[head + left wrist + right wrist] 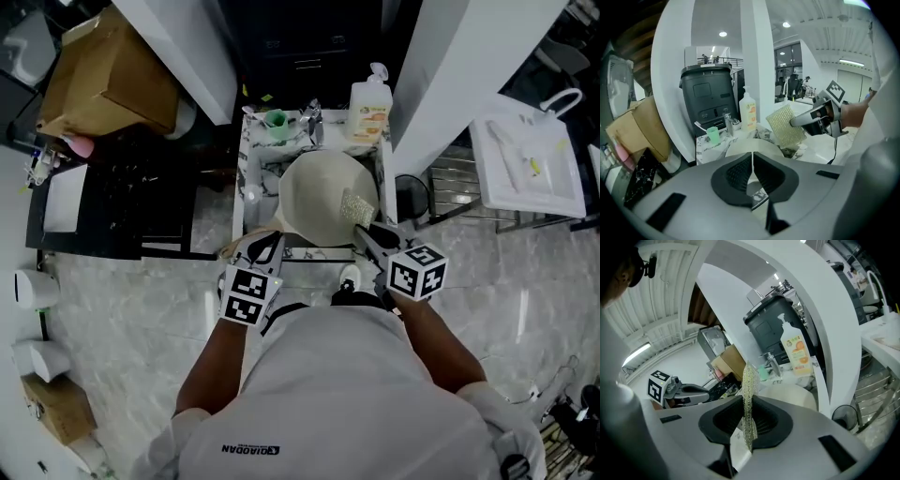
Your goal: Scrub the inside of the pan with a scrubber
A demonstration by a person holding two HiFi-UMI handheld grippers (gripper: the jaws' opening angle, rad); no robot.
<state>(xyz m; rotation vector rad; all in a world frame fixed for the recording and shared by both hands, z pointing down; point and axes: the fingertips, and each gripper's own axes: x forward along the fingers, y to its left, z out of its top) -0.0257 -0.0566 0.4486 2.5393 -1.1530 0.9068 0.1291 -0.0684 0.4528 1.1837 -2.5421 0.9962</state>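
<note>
The right tongs (749, 420) clamp the scrubber (749, 380) close to the pale pan (319, 192); the left tongs (752, 161) are pressed together.

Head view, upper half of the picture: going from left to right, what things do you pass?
cardboard box → green cup → tap → soap bottle → white tray
</note>
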